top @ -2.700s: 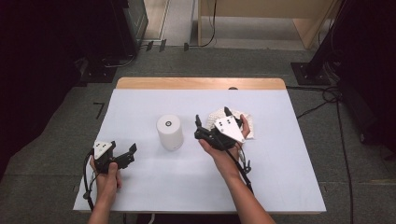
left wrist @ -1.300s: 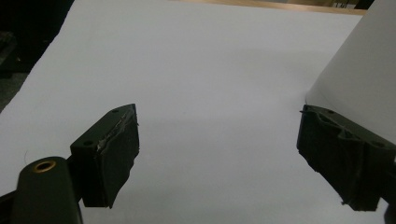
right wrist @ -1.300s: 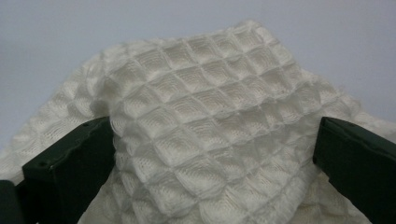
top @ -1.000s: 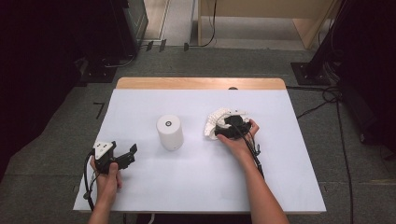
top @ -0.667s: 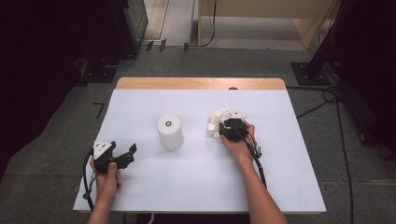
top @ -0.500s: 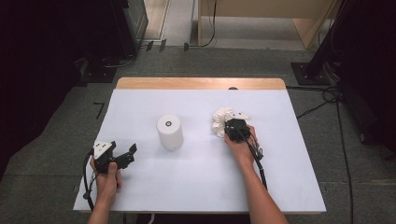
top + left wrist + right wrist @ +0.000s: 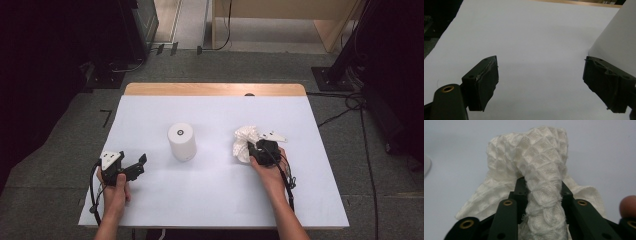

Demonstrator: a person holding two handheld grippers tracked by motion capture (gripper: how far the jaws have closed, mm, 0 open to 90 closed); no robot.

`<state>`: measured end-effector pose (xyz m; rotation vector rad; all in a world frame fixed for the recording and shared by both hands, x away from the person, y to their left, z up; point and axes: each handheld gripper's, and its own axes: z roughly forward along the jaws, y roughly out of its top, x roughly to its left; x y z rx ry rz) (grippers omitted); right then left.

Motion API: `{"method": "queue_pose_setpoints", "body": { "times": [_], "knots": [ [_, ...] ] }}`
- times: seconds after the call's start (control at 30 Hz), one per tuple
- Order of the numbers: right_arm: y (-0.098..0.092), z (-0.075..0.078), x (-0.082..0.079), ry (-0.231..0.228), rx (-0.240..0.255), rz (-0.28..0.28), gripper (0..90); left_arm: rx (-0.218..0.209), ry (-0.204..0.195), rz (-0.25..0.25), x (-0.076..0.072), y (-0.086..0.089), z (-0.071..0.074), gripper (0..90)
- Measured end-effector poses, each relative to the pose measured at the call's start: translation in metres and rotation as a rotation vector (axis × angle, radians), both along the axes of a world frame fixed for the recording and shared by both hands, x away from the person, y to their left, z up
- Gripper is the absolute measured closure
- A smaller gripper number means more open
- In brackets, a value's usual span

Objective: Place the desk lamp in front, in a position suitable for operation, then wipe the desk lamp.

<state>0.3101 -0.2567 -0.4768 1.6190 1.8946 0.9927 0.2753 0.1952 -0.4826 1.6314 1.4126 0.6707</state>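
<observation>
A crumpled white waffle-textured paper towel lies on the white table, right of centre. My right gripper is shut on it, and a bunched fold of the towel is pinched between its jaws. Those jaws have just closed on the towel and then eased slightly wider, with the fold still held. A white paper towel roll stands upright in the middle. My left gripper rests near the front left, open with nothing between its jaws. The roll rises just past its right jaw.
A wooden strip runs along the table's far edge. Grey floor with cables and dark equipment surrounds the table. A fingertip shows at the right edge of the right gripper view.
The right gripper came down on the spread towel, closed on it and bunched it up, then drew it a little toward the near side. The left gripper kept still.
</observation>
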Motion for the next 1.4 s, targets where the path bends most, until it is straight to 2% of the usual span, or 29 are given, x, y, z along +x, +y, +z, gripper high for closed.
{"method": "queue_pose_setpoints", "body": {
  "times": [0.03, 0.07, 0.1, 0.13, 0.17, 0.27, 0.4, 0.43, 0.47, 0.5, 0.57, 0.63, 0.67, 0.7, 0.73, 0.77, 0.8, 0.83, 0.87, 0.9, 0.93, 0.97, 1.0, 1.03, 1.1, 1.23, 1.27, 1.37, 1.4],
  "knots": [
    [-0.001, -0.006, -0.001, 0.011, -0.017, 0.013, 55.0, 0.001, 0.0, 0.001, 0.0, 0.0, 0.0, 13.9],
    [0.0, -0.01, -0.003, 0.018, -0.045, 0.017, 37.9, 0.001, -0.001, 0.003, 0.0, 0.0, 0.0, 13.9],
    [0.0, -0.01, -0.003, 0.018, -0.045, 0.017, 37.9, -0.002, -0.005, 0.012, -0.001, 0.0, 0.0, 13.9],
    [0.001, -0.01, -0.004, 0.012, -0.054, 0.017, 24.0, -0.001, -0.005, 0.014, -0.001, 0.001, 0.0, 13.9],
    [0.004, -0.008, -0.004, -0.026, -0.091, -0.01, 5.7, -0.004, -0.004, 0.016, 0.0, 0.001, 0.0, 13.9],
    [0.003, -0.007, -0.002, -0.029, -0.062, -0.009, 0.0, -0.002, -0.003, 0.016, 0.0, 0.001, 0.0, 13.9],
    [0.003, -0.02, 0.004, 0.074, -0.029, -0.023, 0.0, 0.006, -0.002, 0.011, 0.0, 0.0, 0.0, 13.9],
    [0.006, -0.021, 0.002, 0.087, -0.06, -0.006, 1.9, 0.007, -0.002, 0.009, 0.0, 0.0, 0.0, 13.9],
    [0.006, -0.021, 0.002, 0.087, -0.06, -0.006, 1.9, 0.007, -0.002, 0.009, 0.0, 0.0, 0.0, 13.9],
    [0.01, -0.021, 0.0, 0.089, -0.109, -0.007, 13.8, 0.008, -0.002, 0.01, 0.0, 0.0, 0.0, 13.9],
    [0.01, -0.021, -0.001, 0.082, -0.117, -0.005, 17.2, 0.012, -0.002, 0.011, 0.0, -0.001, 0.0, 13.9],
    [0.008, -0.021, -0.004, 0.06, -0.1, -0.028, 32.1, 0.015, -0.003, 0.009, -0.001, -0.001, 0.0, 13.9],
    [0.004, -0.021, -0.006, 0.038, -0.091, -0.061, 47.8, 0.008, -0.016, 0.008, -0.002, 0.001, 0.002, 13.7],
    [0.004, -0.021, -0.006, 0.038, -0.091, -0.061, 47.8, 0.008, -0.016, 0.008, -0.002, 0.001, 0.002, 13.5],
    [0.002, -0.021, -0.007, 0.028, -0.088, -0.07, 54.7, -0.011, -0.034, 0.004, -0.004, 0.004, 0.004, 13.5],
    [-0.003, -0.02, -0.008, 0.017, -0.041, -0.071, 68.9, -0.063, -0.059, 0.004, -0.007, 0.011, 0.006, 13.6],
    [-0.007, -0.02, -0.008, 0.011, -0.004, -0.062, 71.6, -0.081, -0.065, 0.01, -0.008, 0.014, 0.006, 13.7],
    [-0.007, -0.02, -0.008, 0.011, -0.004, -0.062, 71.6, -0.081, -0.065, 0.01, -0.008, 0.014, 0.006, 13.7],
    [-0.009, -0.019, -0.008, 0.0, 0.021, -0.063, 73.5, -0.094, -0.068, 0.011, -0.009, 0.016, 0.007, 13.7],
    [-0.012, -0.018, -0.01, -0.028, 0.041, -0.075, 75.0, -0.096, -0.076, 0.01, -0.009, 0.016, 0.007, 13.9],
    [-0.014, -0.016, -0.012, -0.052, 0.041, -0.075, 75.6, -0.089, -0.078, 0.004, -0.009, 0.016, 0.008, 13.9],
    [-0.014, -0.013, -0.015, -0.073, 0.019, -0.071, 75.9, -0.069, -0.087, -0.011, -0.01, 0.012, 0.009, 13.9],
    [-0.014, -0.013, -0.015, -0.073, 0.019, -0.071, 75.9, -0.069, -0.087, -0.011, -0.01, 0.012, 0.009, 13.9],
    [-0.016, -0.007, -0.018, -0.096, 0.024, -0.056, 75.8, -0.079, -0.088, -0.032, -0.01, 0.006, 0.01, 13.9],
    [-0.018, -0.001, -0.022, -0.12, 0.037, -0.054, 75.4, -0.08, -0.085, -0.042, -0.01, 0.002, 0.01, 13.9],
    [-0.023, 0.01, -0.027, -0.148, 0.049, -0.059, 74.6, -0.05, -0.087, -0.064, -0.011, -0.018, 0.014, 13.8],
    [-0.027, 0.014, -0.029, -0.15, 0.075, -0.046, 74.1, -0.035, -0.101, -0.066, -0.013, -0.026, 0.016, 14.2],
    [-0.027, 0.017, -0.031, -0.156, 0.077, -0.042, 73.8, -0.033, -0.109, -0.068, -0.013, -0.032, 0.017, 15.1],
    [-0.026, 0.017, -0.031, -0.158, 0.076, -0.038, 73.6, -0.047, -0.109, -0.081, -0.013, -0.035, 0.017, 15.2]
  ]
}}
